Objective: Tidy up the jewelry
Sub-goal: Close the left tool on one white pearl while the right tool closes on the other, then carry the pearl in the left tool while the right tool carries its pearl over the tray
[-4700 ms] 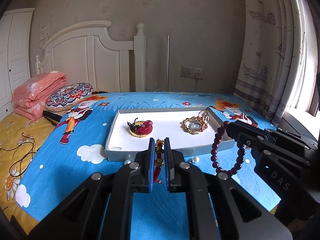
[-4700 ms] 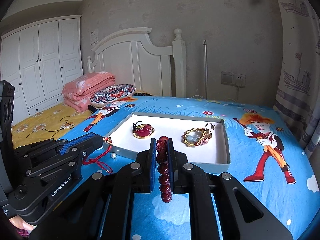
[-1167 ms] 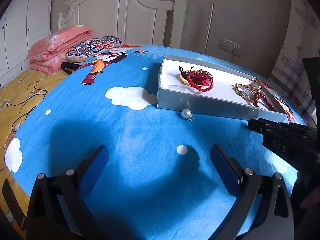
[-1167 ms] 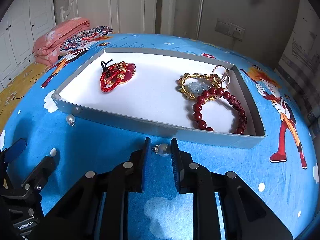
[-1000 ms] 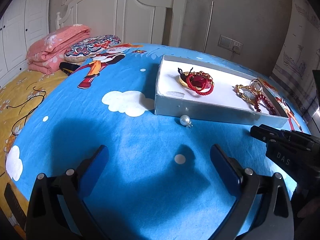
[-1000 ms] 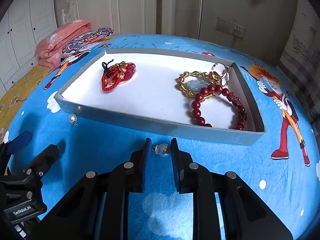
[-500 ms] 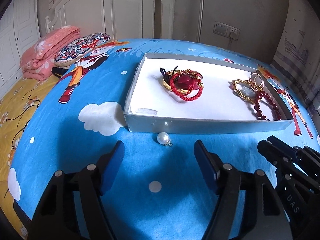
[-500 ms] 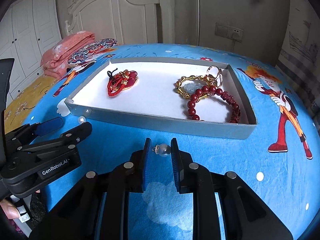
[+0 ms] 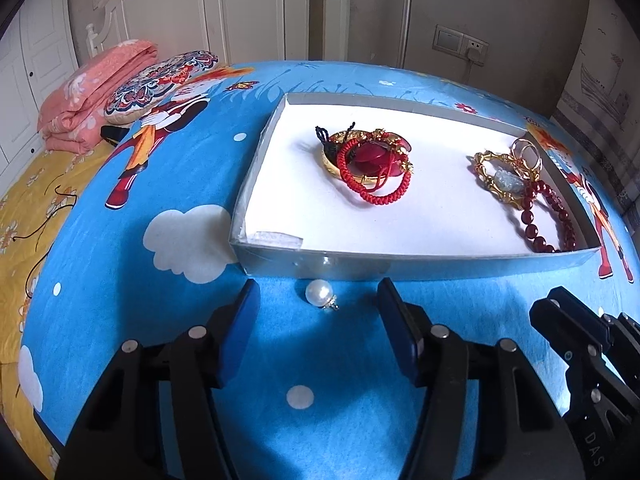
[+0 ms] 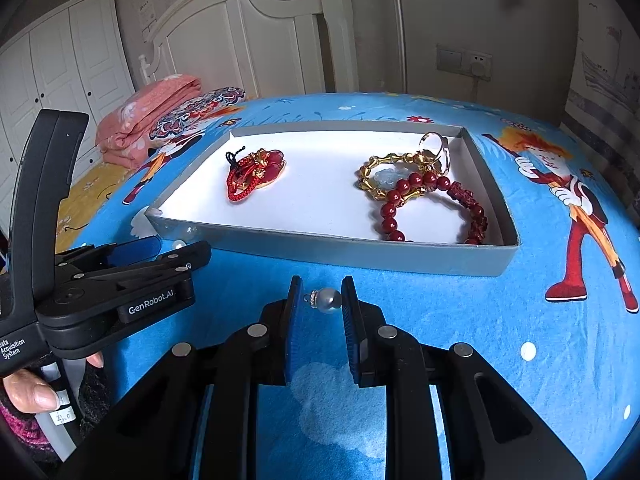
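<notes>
On the bed's blue cartoon sheet (image 9: 168, 176) lies a shallow grey box (image 9: 440, 266) with a white floor. At its left sits a gold-rimmed red pendant (image 9: 370, 160) with a red cord bracelet (image 9: 376, 196) draped over it; at its right a gold chain with a pale stone (image 9: 502, 180) and a dark red bead bracelet (image 10: 432, 204) overlap, with a small ring (image 10: 434, 146) at the far end.

The left claw (image 9: 318, 334) is half open and closing, its blue pads either side of a white pearl earring (image 9: 320, 294) that lies on the sheet just in front of the box's near wall; the pads do not touch it.

The right claw (image 10: 320, 318) is narrow, gripping a second grey-white pearl earring (image 10: 327, 300) between its pads, held above the sheet in front of the box's near wall.

In the right wrist view a hand (image 10: 38, 390) shows at the lower left, holding the left gripper's handle. A folded pink blanket (image 9: 84, 92) and a patterned cushion (image 9: 160, 80) lie at the far left, before a white headboard (image 10: 248, 44).
</notes>
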`<state>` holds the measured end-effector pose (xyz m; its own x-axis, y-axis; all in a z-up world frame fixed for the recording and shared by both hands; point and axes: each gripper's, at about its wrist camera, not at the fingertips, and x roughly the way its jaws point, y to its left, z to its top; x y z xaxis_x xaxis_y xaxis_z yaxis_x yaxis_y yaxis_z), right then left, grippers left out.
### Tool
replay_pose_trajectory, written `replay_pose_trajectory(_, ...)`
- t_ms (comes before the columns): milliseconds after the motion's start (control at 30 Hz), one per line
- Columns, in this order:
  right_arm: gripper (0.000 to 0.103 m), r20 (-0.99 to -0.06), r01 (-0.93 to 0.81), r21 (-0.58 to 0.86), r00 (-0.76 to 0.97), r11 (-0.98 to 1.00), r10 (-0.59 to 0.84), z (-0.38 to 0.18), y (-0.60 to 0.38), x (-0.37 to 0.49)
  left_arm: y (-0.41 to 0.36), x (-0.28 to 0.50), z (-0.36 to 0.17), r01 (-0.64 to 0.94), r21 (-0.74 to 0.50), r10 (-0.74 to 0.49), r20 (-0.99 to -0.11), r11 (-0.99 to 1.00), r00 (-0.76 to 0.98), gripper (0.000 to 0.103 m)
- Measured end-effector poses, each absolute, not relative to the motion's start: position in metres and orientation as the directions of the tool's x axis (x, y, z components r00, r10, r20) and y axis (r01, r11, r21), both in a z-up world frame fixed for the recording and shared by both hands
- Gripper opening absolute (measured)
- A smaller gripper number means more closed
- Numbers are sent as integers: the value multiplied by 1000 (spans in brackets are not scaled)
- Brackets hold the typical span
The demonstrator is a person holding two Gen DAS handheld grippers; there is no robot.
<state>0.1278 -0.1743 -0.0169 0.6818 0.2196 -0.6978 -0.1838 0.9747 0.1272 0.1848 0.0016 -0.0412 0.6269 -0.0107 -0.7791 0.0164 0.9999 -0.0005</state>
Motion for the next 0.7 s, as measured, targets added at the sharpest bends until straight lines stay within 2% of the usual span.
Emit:
replay_pose_trajectory(67,19,-695,-186,131,683,974,224,-17,-174,127,0,188,-41,18,10,-4,-779,1000,627,54)
replay_pose_trajectory(167,19,-694,-186,140,683,973,230,-17,-175,126,-3,188,-41,34,21,-6,-772,999,635,46)
replay_pose_trajectory(267,19,-694,-185,146,681,972,234,-17,-176,125,-10,186,-41,66,48,-6,-764,997,645,31)
replay_pose_trajectory(333,19,-695,-184,145,681,972,232,-18,-176,125,-13,184,-41,69,71,9,-759,995,652,15)
replay_pose_trajectory(533,19,-697,-183,139,681,973,227,-18,-176,125,-14,178,-41,89,81,3,-756,993,654,14)
replay_pose_trajectory(700,19,-689,-185,136,688,973,227,-17,-176,121,-7,162,-41,91,11,-51,-751,996,658,14)
